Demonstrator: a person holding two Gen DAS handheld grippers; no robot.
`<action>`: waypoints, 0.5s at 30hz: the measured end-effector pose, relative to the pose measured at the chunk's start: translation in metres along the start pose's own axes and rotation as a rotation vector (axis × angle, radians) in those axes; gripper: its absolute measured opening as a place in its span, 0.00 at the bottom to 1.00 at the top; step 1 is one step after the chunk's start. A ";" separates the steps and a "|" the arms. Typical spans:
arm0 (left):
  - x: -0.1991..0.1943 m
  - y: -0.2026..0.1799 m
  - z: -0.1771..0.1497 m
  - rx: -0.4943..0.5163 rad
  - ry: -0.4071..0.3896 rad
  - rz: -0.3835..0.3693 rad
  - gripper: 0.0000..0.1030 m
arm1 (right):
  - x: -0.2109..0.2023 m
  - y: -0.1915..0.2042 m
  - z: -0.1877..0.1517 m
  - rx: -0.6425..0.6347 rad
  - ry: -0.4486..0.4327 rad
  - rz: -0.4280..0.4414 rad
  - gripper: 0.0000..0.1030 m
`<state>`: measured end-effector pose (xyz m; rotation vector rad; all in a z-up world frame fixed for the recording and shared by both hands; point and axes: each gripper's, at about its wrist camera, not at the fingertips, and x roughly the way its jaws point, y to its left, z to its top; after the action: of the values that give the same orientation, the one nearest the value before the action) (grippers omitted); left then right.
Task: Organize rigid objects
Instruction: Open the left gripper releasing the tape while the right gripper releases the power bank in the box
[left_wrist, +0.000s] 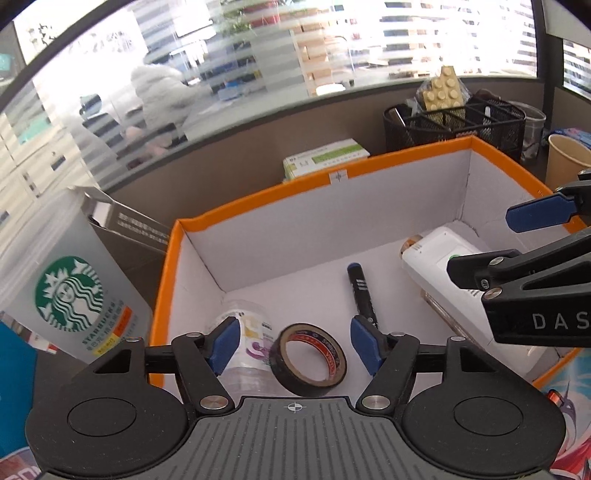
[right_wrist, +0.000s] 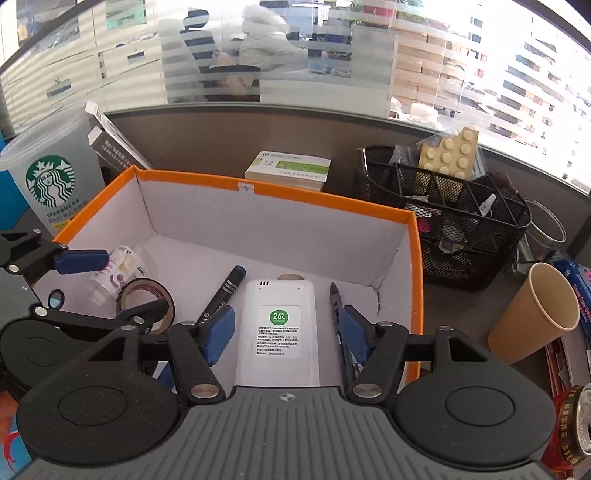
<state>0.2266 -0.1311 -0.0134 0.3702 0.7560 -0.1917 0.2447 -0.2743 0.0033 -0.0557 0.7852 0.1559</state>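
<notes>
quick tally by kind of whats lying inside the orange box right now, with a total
Inside the orange-rimmed cardboard box:
black marker pen with blue cap: 1
black roll of tape: 1
white plastic remote with green sticker: 1
clear plastic cup with printed label: 1
dark pen: 1
Total: 5

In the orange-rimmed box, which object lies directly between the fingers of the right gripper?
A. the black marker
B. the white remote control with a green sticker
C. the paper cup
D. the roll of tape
B: the right wrist view shows the white remote control lying in the orange-rimmed box between the open fingers of the right gripper.
</notes>
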 end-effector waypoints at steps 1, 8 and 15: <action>-0.003 0.001 0.000 -0.003 -0.006 0.000 0.66 | -0.002 0.000 0.000 0.001 -0.004 -0.004 0.59; -0.024 0.012 -0.002 -0.039 -0.041 -0.007 0.71 | -0.019 -0.003 -0.001 0.018 -0.030 -0.010 0.60; -0.062 0.029 -0.021 -0.087 -0.107 -0.046 0.72 | -0.042 -0.003 -0.011 0.036 -0.074 0.002 0.61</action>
<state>0.1775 -0.0941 0.0229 0.2585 0.6653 -0.2192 0.2086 -0.2838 0.0253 -0.0149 0.7144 0.1451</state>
